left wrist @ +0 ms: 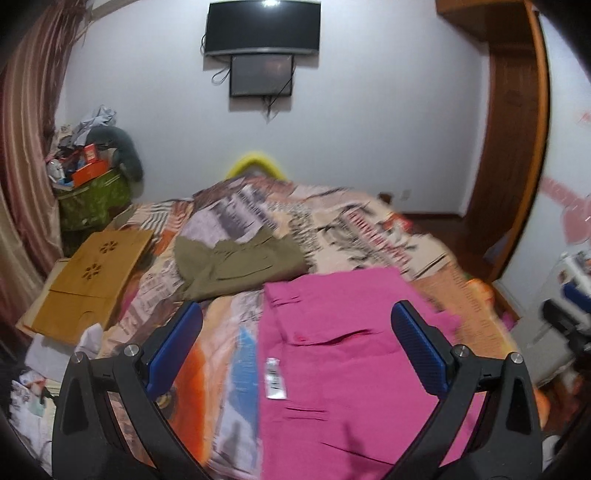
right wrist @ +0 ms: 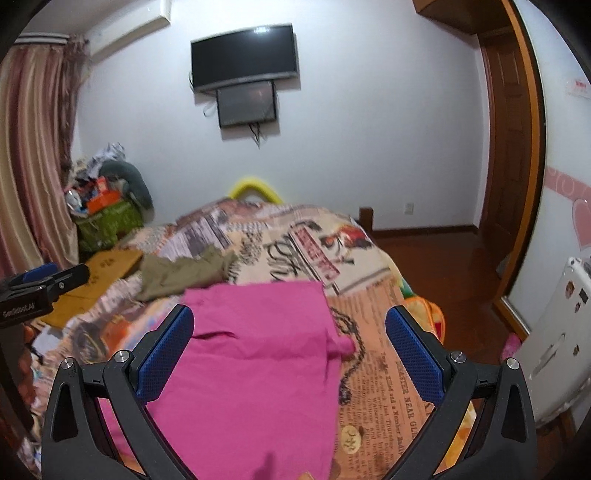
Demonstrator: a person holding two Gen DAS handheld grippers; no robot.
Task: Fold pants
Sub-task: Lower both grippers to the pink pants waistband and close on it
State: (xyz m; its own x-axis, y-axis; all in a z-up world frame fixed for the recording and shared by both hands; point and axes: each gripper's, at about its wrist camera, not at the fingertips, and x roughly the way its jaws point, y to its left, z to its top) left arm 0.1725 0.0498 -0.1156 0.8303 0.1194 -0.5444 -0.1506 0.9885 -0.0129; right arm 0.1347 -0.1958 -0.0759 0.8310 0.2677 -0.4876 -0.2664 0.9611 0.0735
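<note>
Pink pants [left wrist: 343, 354] lie flat on the patterned bedspread [left wrist: 229, 369], with a white label showing near their left edge. In the right wrist view the pink pants [right wrist: 255, 354] spread out below the gripper. My left gripper [left wrist: 297, 317] hovers open above the pants, nothing between its blue pads. My right gripper [right wrist: 290, 321] is also open and holds nothing above the cloth. The left gripper [right wrist: 44, 280] shows at the left edge of the right wrist view. An olive-green garment [left wrist: 240, 262] lies folded farther up the bed; the same olive garment [right wrist: 184, 271] lies beyond the pink pants.
A cardboard sheet [left wrist: 92, 277] rests at the bed's left side. A green bin of clutter [left wrist: 92, 199] stands by the curtain. A TV [left wrist: 262, 27] hangs on the far wall. Wooden floor [right wrist: 443, 266] and a door frame [right wrist: 517, 147] lie to the right, and a white appliance [right wrist: 554, 350].
</note>
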